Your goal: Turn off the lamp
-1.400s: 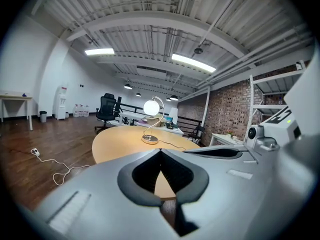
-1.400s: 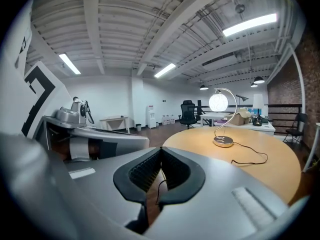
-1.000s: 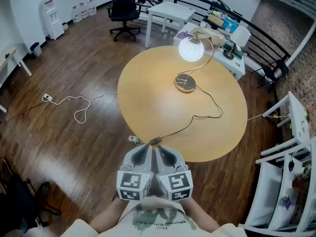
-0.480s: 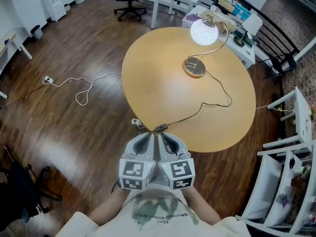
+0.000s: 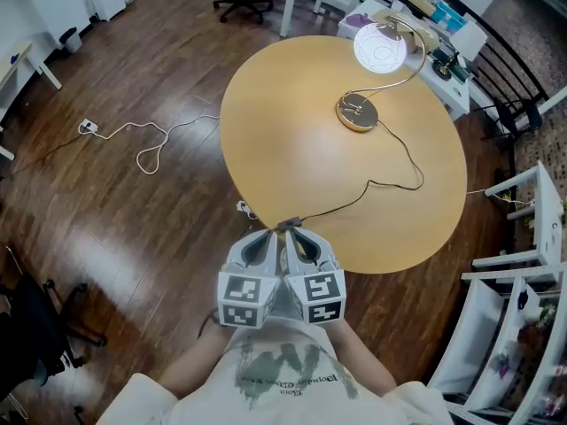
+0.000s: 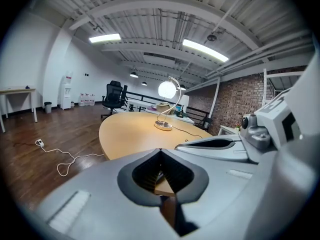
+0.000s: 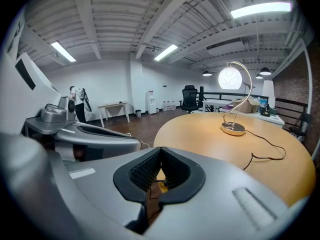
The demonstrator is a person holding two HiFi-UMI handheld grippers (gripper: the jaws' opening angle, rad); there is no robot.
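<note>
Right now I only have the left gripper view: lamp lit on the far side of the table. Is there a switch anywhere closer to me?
Observer: Head view shows the cord running from the lamp base to the near edge of the table. A small dark block sits on it there, possibly an inline switch.
Operator: Where is that relative to the grippers?
Observer: Just ahead of the tips, between the left gripper and the right gripper, which are side by side.
Operator: Right gripper state?
Observer: Its own view shows the fingers shut with nothing between them.
</note>
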